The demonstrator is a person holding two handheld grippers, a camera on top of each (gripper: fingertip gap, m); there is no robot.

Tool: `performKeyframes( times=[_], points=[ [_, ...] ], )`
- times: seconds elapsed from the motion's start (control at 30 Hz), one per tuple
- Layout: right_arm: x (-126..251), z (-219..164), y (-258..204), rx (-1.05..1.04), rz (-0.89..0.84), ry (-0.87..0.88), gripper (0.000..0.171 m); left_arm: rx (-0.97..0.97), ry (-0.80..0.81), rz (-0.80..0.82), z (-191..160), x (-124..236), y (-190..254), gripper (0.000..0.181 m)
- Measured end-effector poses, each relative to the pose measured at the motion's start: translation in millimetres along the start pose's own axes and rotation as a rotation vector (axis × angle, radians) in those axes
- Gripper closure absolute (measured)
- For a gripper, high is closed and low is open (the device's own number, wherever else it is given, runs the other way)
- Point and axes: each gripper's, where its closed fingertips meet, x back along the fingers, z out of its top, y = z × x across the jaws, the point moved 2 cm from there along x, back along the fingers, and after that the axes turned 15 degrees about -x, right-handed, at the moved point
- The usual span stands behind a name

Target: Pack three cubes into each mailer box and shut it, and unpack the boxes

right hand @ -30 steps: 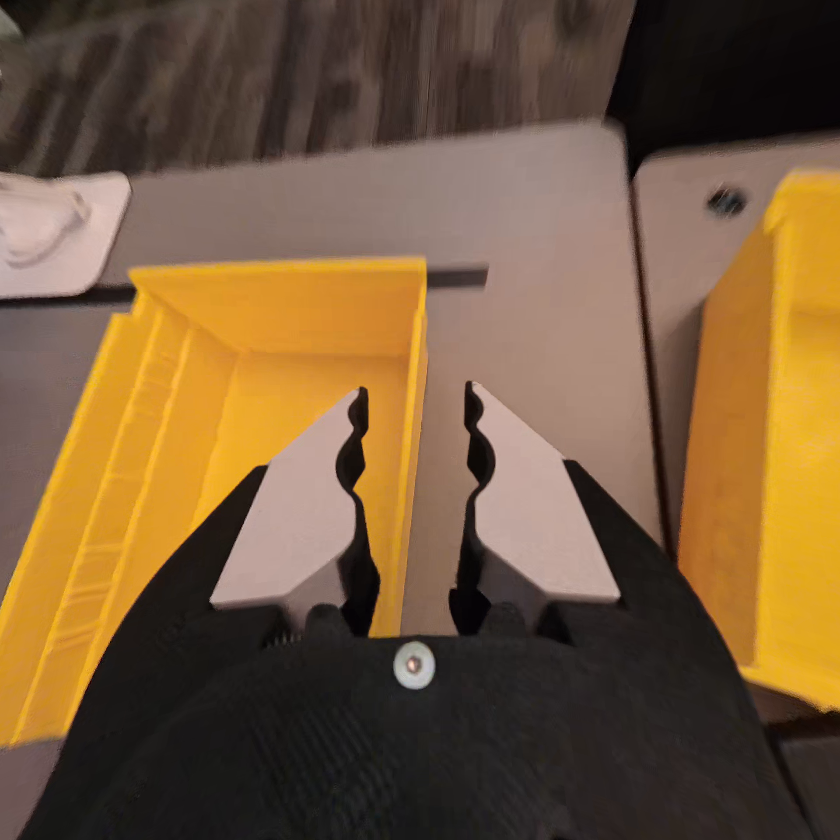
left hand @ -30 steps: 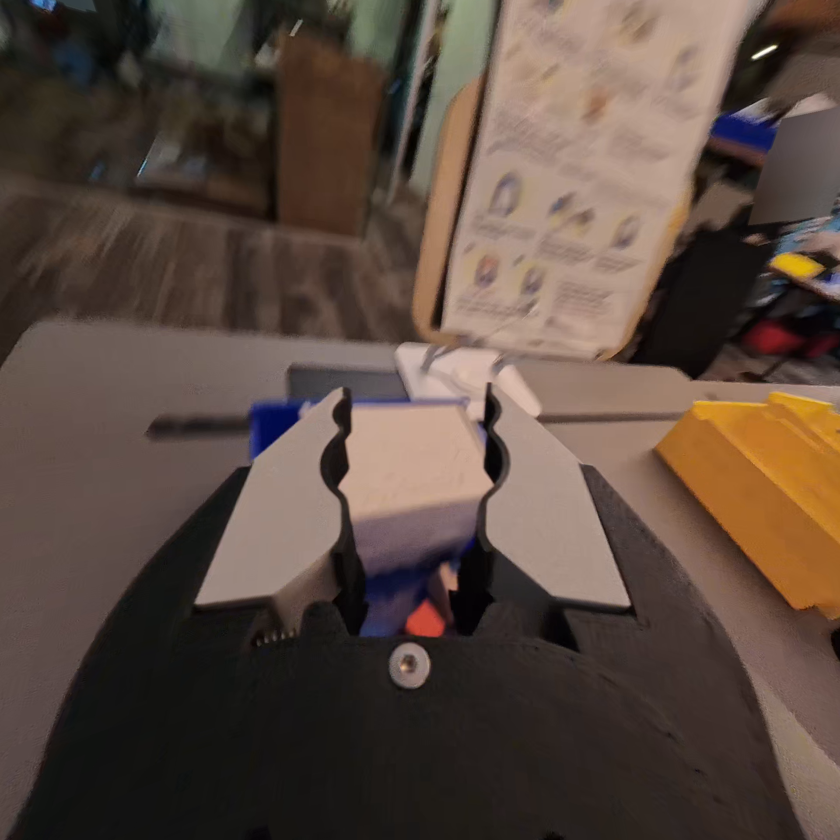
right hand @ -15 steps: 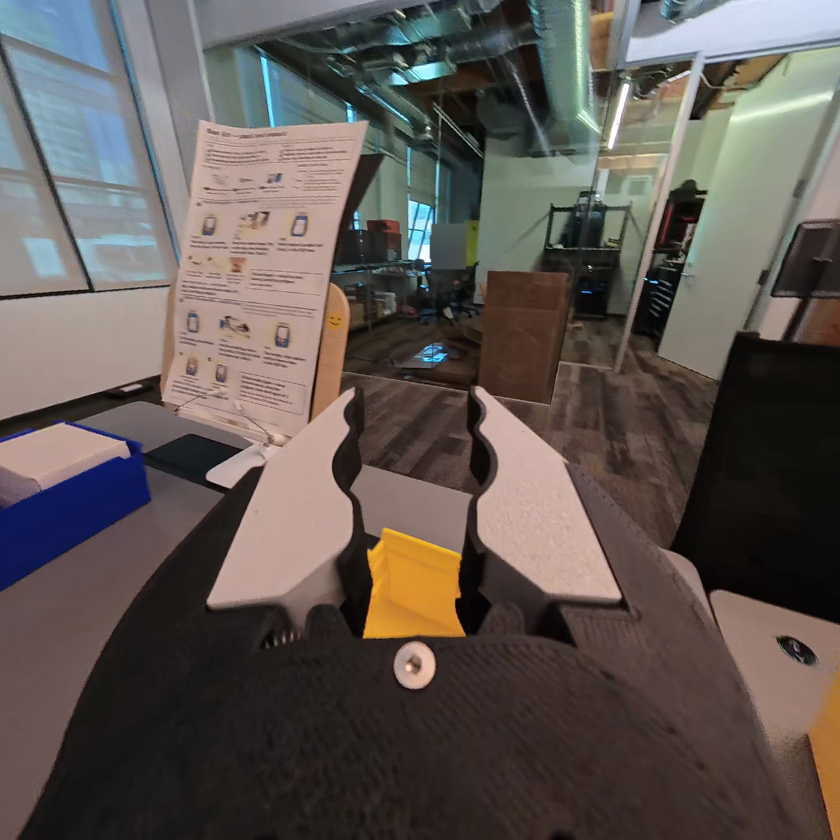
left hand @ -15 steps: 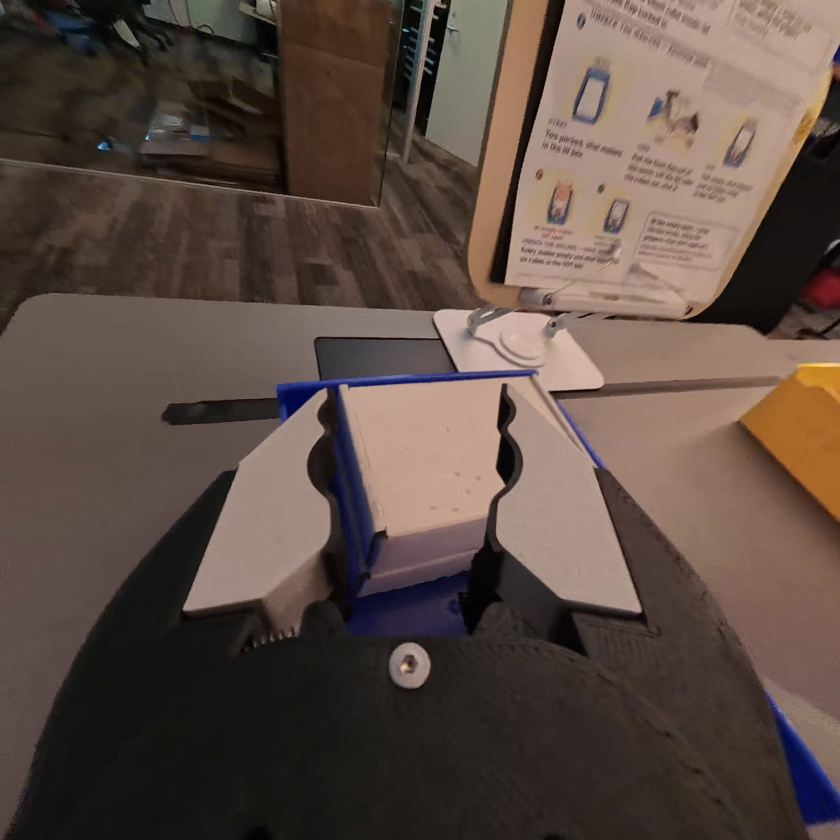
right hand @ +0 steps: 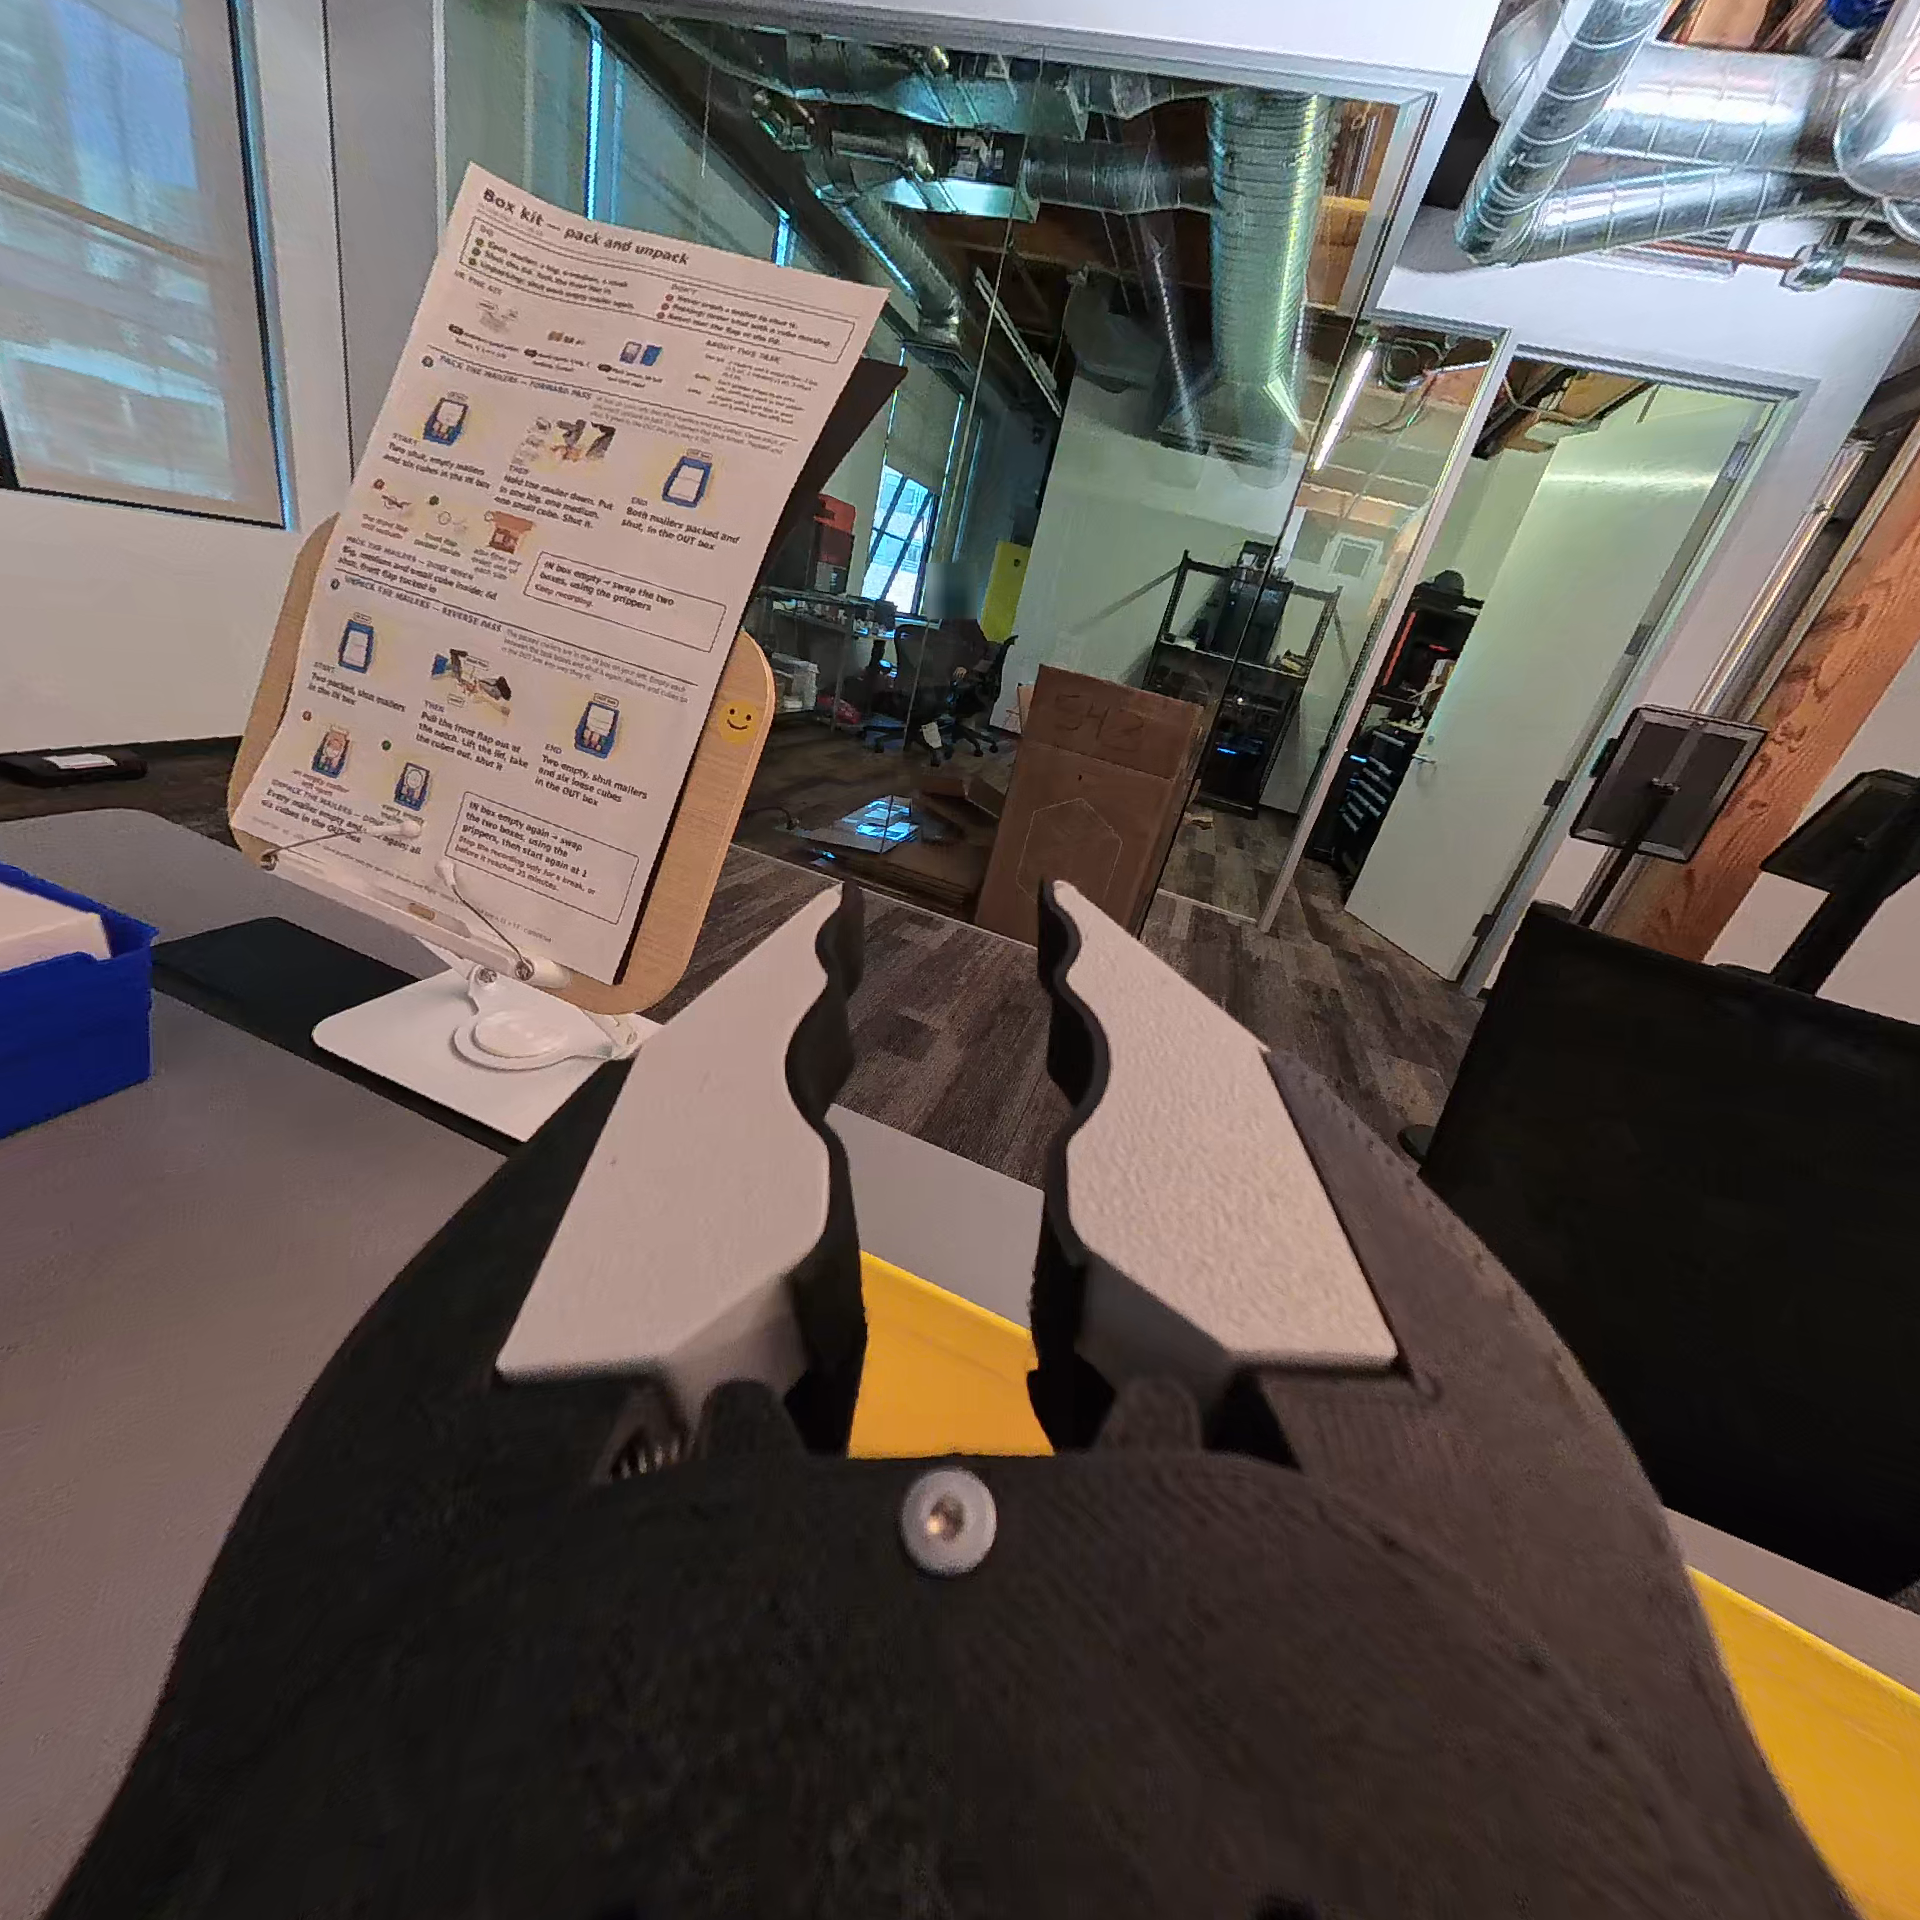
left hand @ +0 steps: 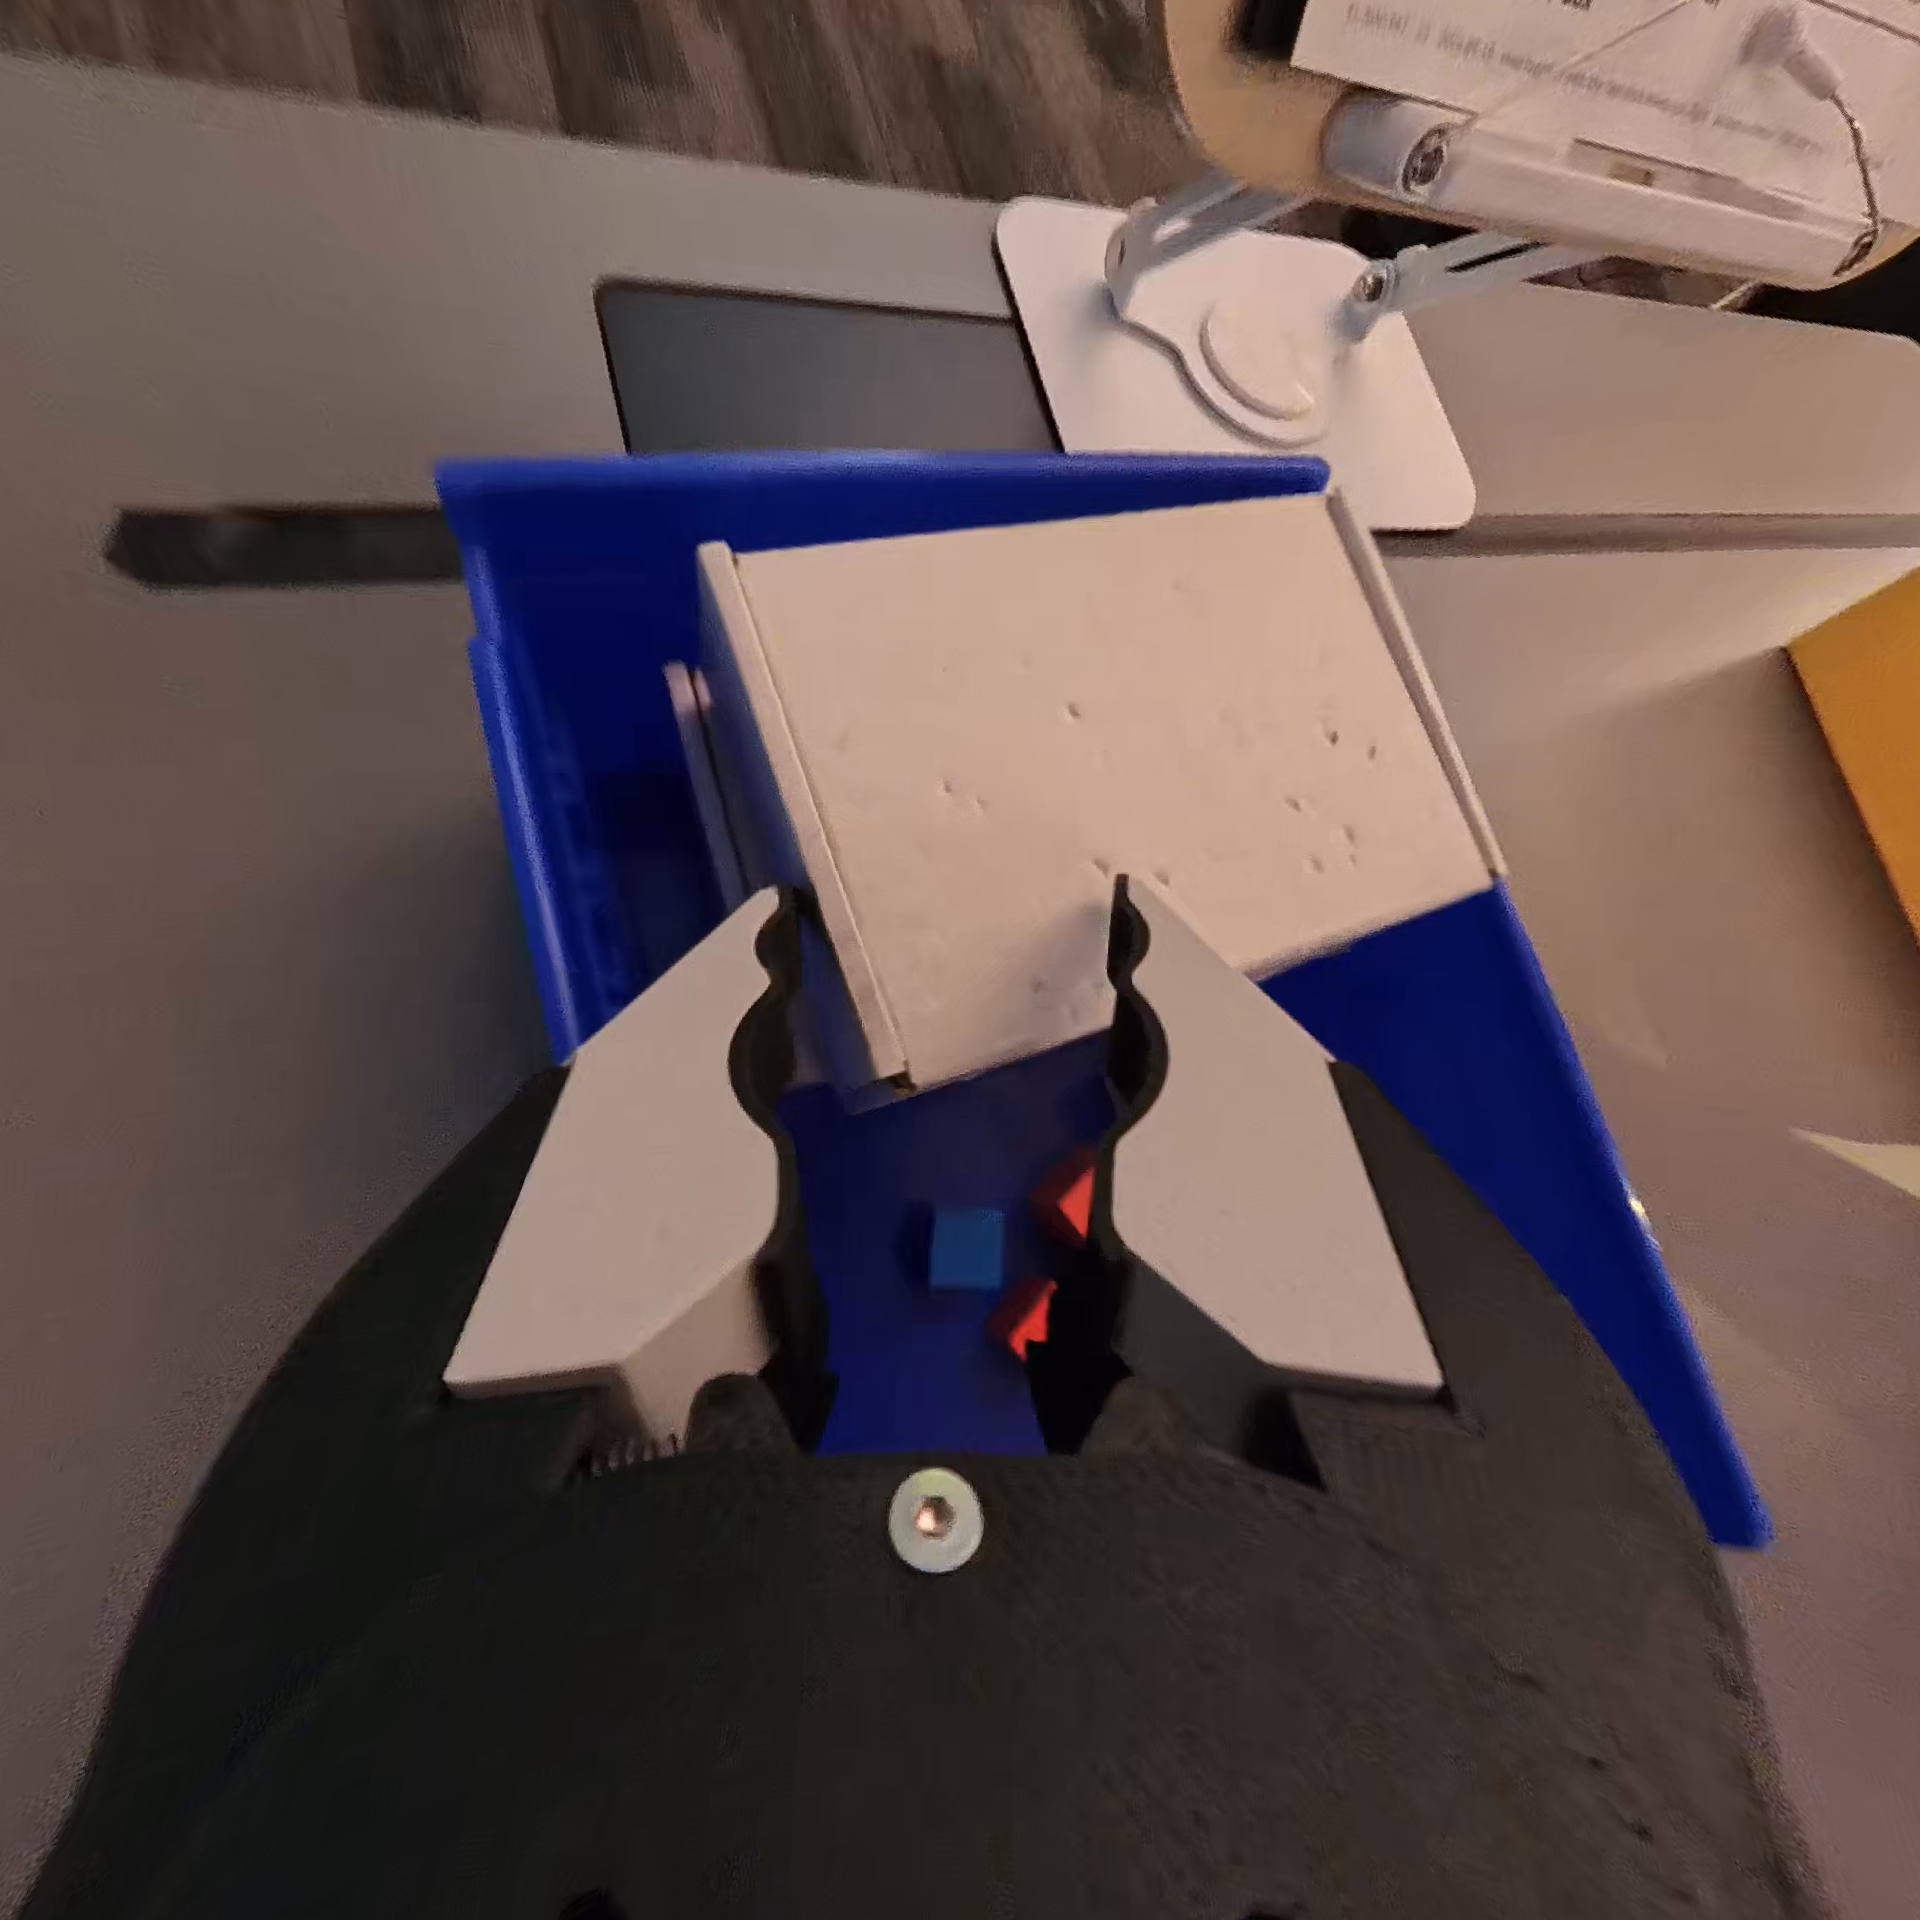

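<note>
Left hand-held gripper (left hand: 951,961) released above shut, dimpled white mailer box (left hand: 1081,769); right hand-held gripper (right hand: 945,961) released

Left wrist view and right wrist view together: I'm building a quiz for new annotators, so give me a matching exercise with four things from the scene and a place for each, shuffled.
Things:
1. white cardboard mailer box
2. small blue cube
3. yellow plastic bin
4. printed instruction sheet

Places:
A. on the floor of the blue plastic bin, beside two red cubes
B. clipped upright on a wooden board on a white stand
C. below the open right gripper
D. tilted in the blue plastic bin, ahead of the open left gripper

Pairs: 1-D, 2-A, 3-C, 4-B
</note>
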Motion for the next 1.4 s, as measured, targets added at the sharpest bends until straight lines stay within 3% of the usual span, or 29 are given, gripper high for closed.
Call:
performKeyframes(
  times=[0.03,0.27,0.37,0.47,0.53,0.63,0.67,0.73,0.97,1.07,1.3,1.4],
  points=[
    [0.5,0.4,0.1,-0.001,0.001,0.001,0.138,0.022,-0.023,-0.014,-3.9,5.5,1.9,0.126],
    [3.2,1.6,2.4,-0.004,-0.002,0.003,0.138,0.161,-0.174,-0.131,-35.6,47.8,23.4,0.136],
    [2.7,0.4,2.6,-0.007,-0.001,-0.001,0.138,0.153,-0.047,-0.097,-13.3,59.7,15.5,0.121],
    [0.7,-2.3,0.7,-0.005,0.004,-0.012,0.138,-0.122,0.15,-0.03,25.2,60.6,17.7,0.079],
    [-1.3,-4.9,-0.8,0.004,0.004,-0.024,0.138,-0.357,0.153,0.054,32.5,46.7,28.5,0.043],
    [-3.7,-9.2,-2.7,0.022,0.004,-0.047,0.138,-0.642,-0.16,0.056,-3.3,10.7,53.7,0.043],
    [-4.4,-10.6,-3.2,0.026,0.005,-0.054,0.138,-0.69,-0.282,0.079,-15.6,2.2,53.2,0.035],
    [-5.8,-13.1,-3.6,0.032,0.009,-0.066,0.138,-0.767,-0.406,0.132,-28.2,-8.1,49.0,0.034],
    [-6.7,-13.6,-5.6,0.02,0.025,-0.068,0.138,-0.816,-0.47,0.192,-35.0,-20.7,33.9,0.03],
    [-7.4,-15.0,-6.5,0.029,0.023,-0.078,0.138,-0.847,-0.461,0.164,-36.6,-21.0,36.7,0.041],
    [-9.2,-21.8,-2.4,0.053,0.0,-0.122,0.138,-0.858,-0.476,0.202,-29.6,-1.9,37.8,0.048],
    [-2.5,-35.3,26.7,0.094,-0.139,-0.229,0.137,-0.845,-0.456,0.271,-15.1,16.3,39.4,0.048]
  ],
)
